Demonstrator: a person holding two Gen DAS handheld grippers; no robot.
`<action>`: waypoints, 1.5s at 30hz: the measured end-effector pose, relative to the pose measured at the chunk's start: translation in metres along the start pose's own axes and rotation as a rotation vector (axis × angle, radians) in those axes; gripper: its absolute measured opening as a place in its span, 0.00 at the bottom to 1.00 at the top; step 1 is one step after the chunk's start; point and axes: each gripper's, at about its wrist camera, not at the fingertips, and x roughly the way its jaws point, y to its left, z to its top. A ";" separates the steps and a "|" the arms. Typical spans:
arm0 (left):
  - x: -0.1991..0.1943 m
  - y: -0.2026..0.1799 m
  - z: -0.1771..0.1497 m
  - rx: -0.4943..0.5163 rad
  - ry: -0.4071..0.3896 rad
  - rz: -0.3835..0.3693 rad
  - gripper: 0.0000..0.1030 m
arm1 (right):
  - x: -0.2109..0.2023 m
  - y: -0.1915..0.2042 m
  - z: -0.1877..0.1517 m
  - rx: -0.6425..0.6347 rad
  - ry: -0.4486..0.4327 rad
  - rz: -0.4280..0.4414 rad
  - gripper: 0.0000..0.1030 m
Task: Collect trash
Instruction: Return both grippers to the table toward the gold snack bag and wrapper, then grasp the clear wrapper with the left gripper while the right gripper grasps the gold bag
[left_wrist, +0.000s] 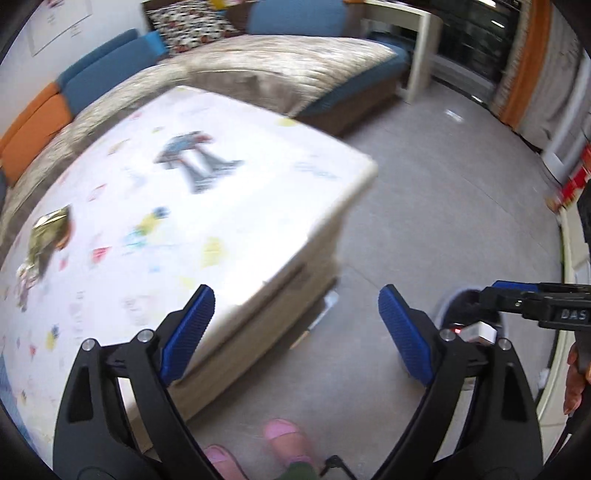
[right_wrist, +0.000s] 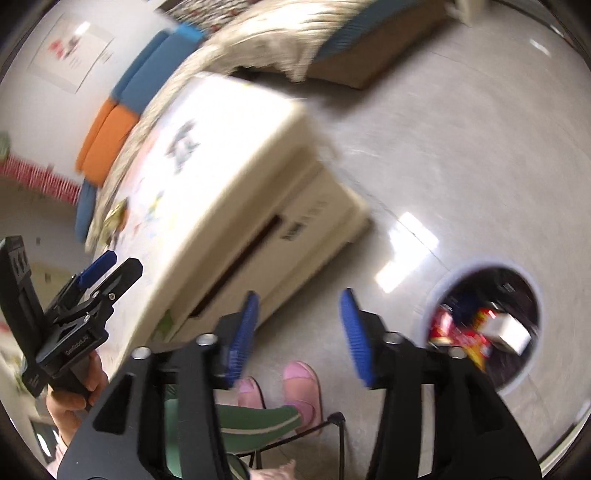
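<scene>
Crumpled gold and patterned wrappers (left_wrist: 48, 236) lie at the left edge of a white picture-covered low table (left_wrist: 258, 221). They appear in the right wrist view as blurred wrappers (right_wrist: 114, 218) on the table (right_wrist: 236, 122). My left gripper (left_wrist: 295, 332) is open over the table's near corner, nothing between its blue pads. My right gripper (right_wrist: 299, 338) is open above the floor, also with nothing between its pads. To its right a round bin (right_wrist: 443, 284) holds red packets (right_wrist: 458, 332) and a white box (right_wrist: 511, 328). The right gripper (left_wrist: 498, 290) hangs over the bin (left_wrist: 445, 306).
A sofa (left_wrist: 258, 74) with blue and orange cushions wraps around behind the table. Grey floor (left_wrist: 424, 184) lies open to the right. A person's pink slippers (right_wrist: 301, 380) stand just below both grippers. The left gripper (right_wrist: 114, 267) shows beside the table's edge, held by a hand (right_wrist: 70, 402).
</scene>
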 end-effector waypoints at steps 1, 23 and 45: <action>-0.003 0.017 -0.002 -0.017 -0.005 0.022 0.86 | 0.007 0.018 0.004 -0.032 0.009 0.012 0.49; -0.036 0.435 -0.063 -0.589 0.012 0.398 0.94 | 0.196 0.389 0.080 -0.404 0.228 0.228 0.73; 0.076 0.540 -0.060 -0.531 0.096 0.344 0.91 | 0.361 0.521 0.105 -0.302 0.321 0.212 0.70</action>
